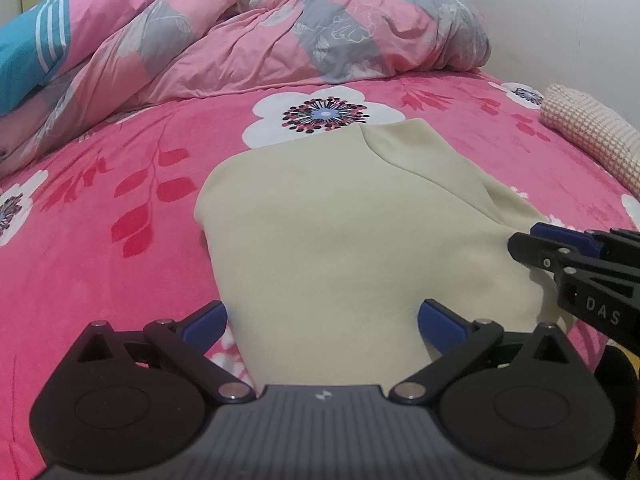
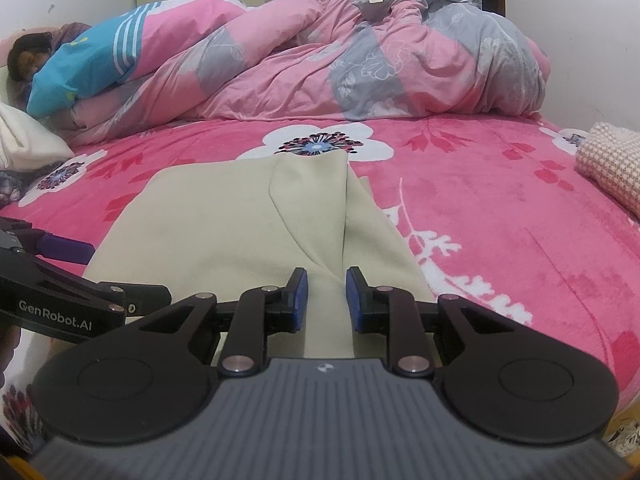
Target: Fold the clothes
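A bed in a pink floral blanket carries a bunched pink-and-grey quilt at its far side and a cream garment lying partly folded near the front edge. The left hand-held gripper hangs wide open over the garment's near end, holding nothing. The right hand-held gripper stands narrowly parted above the right fold, pads apart from the cloth.

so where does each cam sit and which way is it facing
Left wrist: on the left gripper, angled down along its wide-open fingers at the cream garment; the right gripper shows at right.
Right wrist: on the right gripper, facing up the bed; the left gripper's finger shows at left.
Shared: garment, bed, duvet.
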The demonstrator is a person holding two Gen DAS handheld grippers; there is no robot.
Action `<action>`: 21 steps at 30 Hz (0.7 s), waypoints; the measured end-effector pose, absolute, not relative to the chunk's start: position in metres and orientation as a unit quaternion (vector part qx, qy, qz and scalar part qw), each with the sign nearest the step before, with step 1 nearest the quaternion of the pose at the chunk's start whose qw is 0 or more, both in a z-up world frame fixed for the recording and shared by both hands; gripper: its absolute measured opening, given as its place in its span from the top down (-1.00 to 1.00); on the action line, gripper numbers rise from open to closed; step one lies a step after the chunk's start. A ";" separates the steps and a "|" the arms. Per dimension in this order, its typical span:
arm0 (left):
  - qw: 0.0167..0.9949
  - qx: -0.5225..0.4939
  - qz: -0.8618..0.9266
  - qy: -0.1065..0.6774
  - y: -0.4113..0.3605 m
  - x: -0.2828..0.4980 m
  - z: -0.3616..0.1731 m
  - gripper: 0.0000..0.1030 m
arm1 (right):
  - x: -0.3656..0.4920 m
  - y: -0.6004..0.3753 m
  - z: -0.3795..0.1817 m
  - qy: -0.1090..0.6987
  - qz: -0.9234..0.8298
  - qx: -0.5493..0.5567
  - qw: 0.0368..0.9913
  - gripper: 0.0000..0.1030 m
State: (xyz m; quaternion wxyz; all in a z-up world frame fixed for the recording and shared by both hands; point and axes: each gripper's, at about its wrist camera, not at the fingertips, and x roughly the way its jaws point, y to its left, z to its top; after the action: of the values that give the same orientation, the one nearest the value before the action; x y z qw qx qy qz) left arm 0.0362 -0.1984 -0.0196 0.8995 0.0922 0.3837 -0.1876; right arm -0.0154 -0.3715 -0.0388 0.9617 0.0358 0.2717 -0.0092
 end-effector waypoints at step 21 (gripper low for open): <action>0.905 0.069 -0.187 0.376 -0.195 0.034 -0.022 -1.00 | -0.016 -0.372 -0.039 0.274 -0.008 0.039 0.961 0.60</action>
State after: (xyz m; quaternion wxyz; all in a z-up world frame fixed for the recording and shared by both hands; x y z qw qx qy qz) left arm 0.0339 -0.1948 -0.0219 0.9048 0.0689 0.3761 -0.1874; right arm -0.0163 -0.3723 -0.0393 0.9610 0.0388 0.2738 -0.0083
